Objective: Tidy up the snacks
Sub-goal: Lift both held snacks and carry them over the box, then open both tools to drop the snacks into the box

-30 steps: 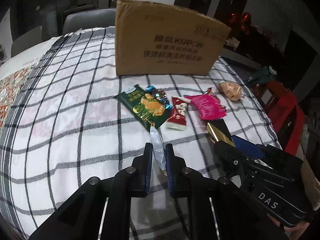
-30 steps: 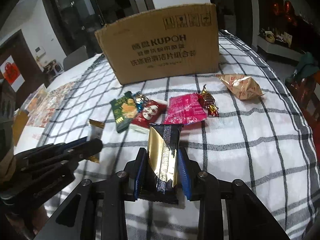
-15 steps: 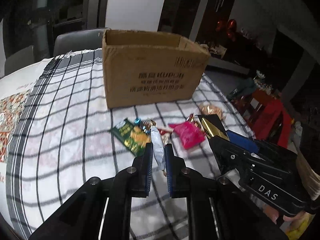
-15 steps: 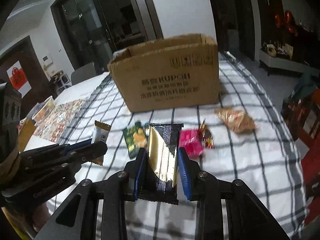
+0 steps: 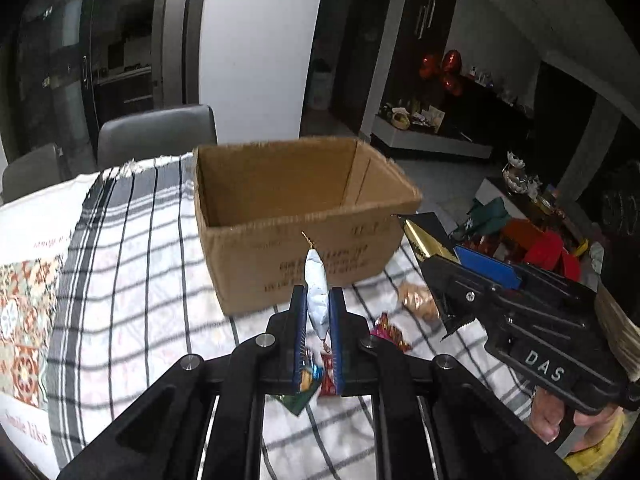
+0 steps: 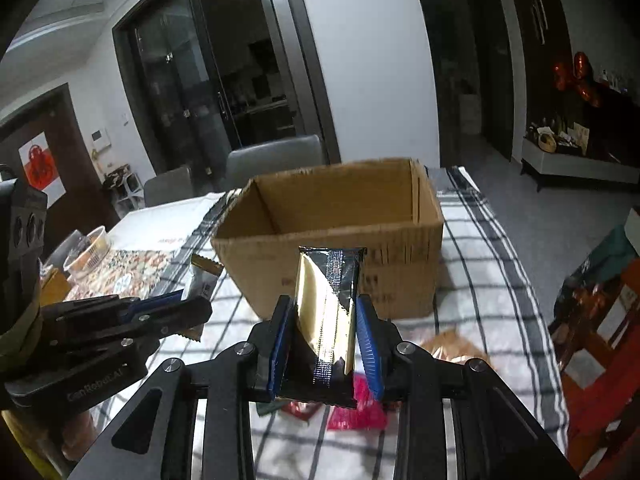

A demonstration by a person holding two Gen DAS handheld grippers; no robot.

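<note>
A white wall panel (image 5: 256, 48) stands straight ahead of the jaws, flanked by dark glass sliding doors (image 6: 208, 80) to the left. Grey upholstered chairs (image 5: 156, 134) sit beyond the table edge, ahead and left. A black-and-white checked tablecloth (image 5: 132, 280) covers the table below. Right of the jaws, a low white sideboard (image 6: 580, 166) carries clutter beneath red balloons (image 6: 576, 74). Lighting is dim.

Box (image 5: 304, 256): matt brown cardboard, ragged rim. Bar wrapper (image 6: 326, 320): glossy gold-black foil. Sachet (image 5: 317, 300): shiny silver foil. Tablecloth (image 5: 132, 280): checked woven cloth.
</note>
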